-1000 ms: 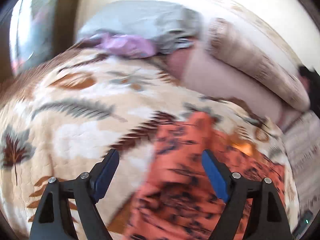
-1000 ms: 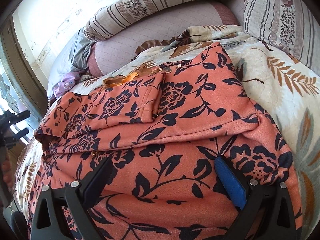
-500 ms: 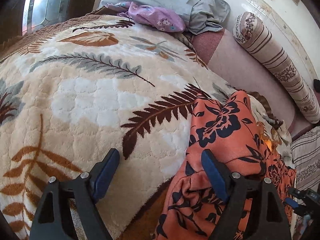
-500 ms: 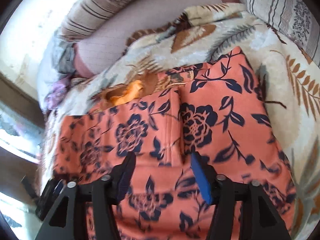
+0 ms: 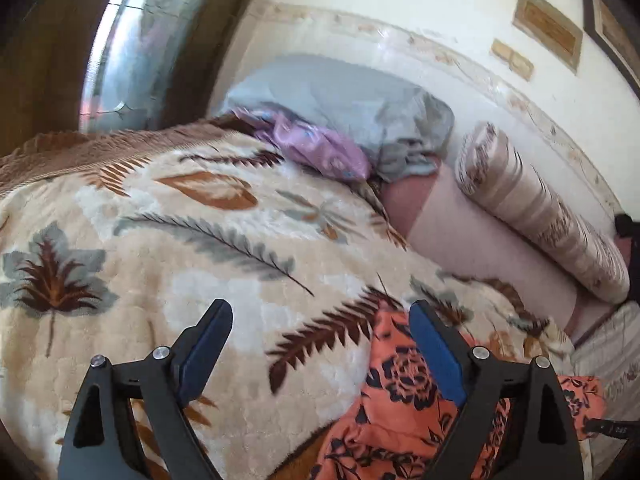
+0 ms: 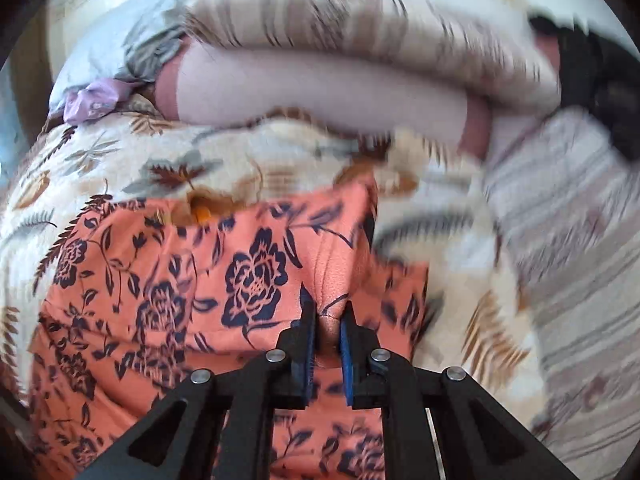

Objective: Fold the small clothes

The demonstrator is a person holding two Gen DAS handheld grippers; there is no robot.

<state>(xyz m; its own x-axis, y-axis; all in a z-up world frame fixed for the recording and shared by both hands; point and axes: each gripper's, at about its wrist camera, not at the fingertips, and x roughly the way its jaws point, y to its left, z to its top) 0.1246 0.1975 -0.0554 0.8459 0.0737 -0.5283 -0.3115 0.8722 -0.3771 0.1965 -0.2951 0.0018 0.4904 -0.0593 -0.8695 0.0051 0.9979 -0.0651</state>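
An orange garment [image 6: 168, 288] with dark blue flowers lies on a cream leaf-patterned blanket [image 6: 120, 160]. In the right wrist view my right gripper [image 6: 328, 312] is closing, and its blue pads pinch a raised fold of the orange cloth between them. In the left wrist view my left gripper [image 5: 320, 324] stands wide and is still opening. Only bare blanket [image 5: 168, 264] lies between its fingers. The left edge of the orange garment [image 5: 400, 392] lies under its right finger [image 5: 436, 356] and is not gripped.
A grey cushion [image 5: 348, 100] and a lilac cloth [image 5: 316, 146] lie at the bed's far end. A striped bolster [image 5: 536, 208] and a pink mattress edge [image 5: 480, 240] run along the wall. A window [image 5: 120, 48] is at the left. A striped pillow [image 6: 568, 240] lies right of the garment.
The right gripper went from wide open over the garment to nearly shut on a fold of it, and has lifted. The left gripper swung left, away from the garment's edge, toward the bare blanket.
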